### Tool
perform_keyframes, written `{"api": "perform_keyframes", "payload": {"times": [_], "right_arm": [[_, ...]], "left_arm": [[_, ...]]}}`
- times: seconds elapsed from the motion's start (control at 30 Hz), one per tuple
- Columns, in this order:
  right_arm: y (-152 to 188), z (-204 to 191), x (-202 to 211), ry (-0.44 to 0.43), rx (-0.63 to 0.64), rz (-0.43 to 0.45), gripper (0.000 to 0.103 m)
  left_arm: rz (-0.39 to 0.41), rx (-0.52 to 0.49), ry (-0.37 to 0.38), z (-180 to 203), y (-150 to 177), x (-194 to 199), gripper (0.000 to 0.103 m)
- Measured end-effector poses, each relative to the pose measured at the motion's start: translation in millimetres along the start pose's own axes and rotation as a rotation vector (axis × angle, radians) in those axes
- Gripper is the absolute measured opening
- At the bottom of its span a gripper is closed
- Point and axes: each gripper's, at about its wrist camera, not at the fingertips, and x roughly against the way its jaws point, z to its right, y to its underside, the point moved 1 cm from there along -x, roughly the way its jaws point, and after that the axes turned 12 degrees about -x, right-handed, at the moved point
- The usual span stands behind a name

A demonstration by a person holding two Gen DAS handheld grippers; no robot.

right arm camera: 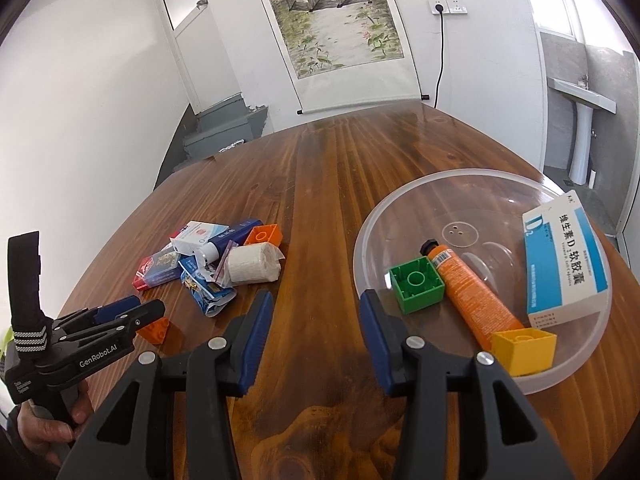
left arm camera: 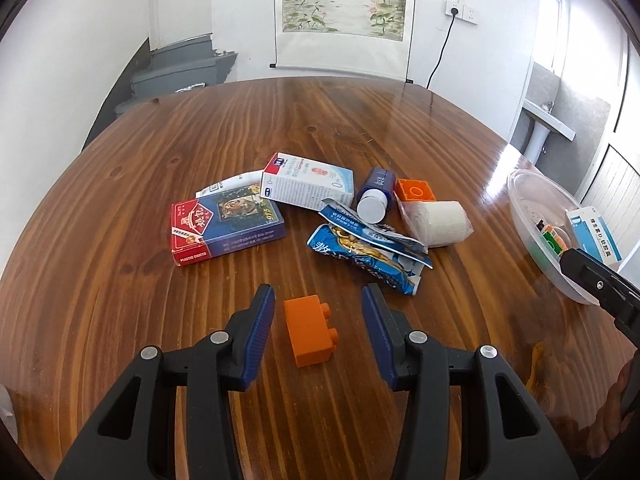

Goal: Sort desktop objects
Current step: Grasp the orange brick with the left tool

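An orange toy brick [left arm camera: 311,329] lies on the wooden table between the open jaws of my left gripper [left arm camera: 318,306], not touching either. It shows partly hidden behind that gripper in the right wrist view [right arm camera: 157,330]. Beyond it lies a pile: a card box [left arm camera: 227,227], a white medicine box [left arm camera: 308,182], a blue bottle [left arm camera: 375,196], a blue wrapper [left arm camera: 368,254], a bandage roll [left arm camera: 444,218] and a second orange brick [left arm camera: 415,190]. My right gripper [right arm camera: 316,312] is open and empty, just left of a clear plastic bowl [right arm camera: 592,344].
The bowl holds a green brick [right arm camera: 418,282], an orange tube [right arm camera: 468,284], a yellow brick [right arm camera: 524,350] and a blue-white medicine box [right arm camera: 566,256]. The bowl stands at the table's right side [left arm camera: 532,236]. A scroll painting hangs behind the table's far edge.
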Motion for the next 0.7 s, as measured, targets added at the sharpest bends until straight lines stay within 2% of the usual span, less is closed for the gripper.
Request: {"api": "perform_keyframes", "payload": {"times": [0.37, 0.43, 0.47, 0.5, 0.7], "right_arm": [[3, -21, -13, -0.008, 0.055, -0.040, 0.050], [2, -26, -17, -0.028, 0.055, -0.059, 0.050], [1, -28, -19, -0.035, 0.057, -0.067, 0.050], [0, -29, -22, -0.040, 0.060, -0.073, 0.050], [-10, -45, -41, -0.024, 0.103, -0.104, 0.050]], "left_arm": [[-0.025, 0.028, 0.012, -9, 10, -12, 0.049], [-0.025, 0.035, 0.018, -11, 12, -14, 0.043], [-0.028, 0.040, 0.031, -12, 12, -15, 0.028], [-0.030, 0.045, 0.041, -12, 13, -15, 0.026], [-0.001, 0.068, 0.062, -16, 14, -10, 0.025]]}}
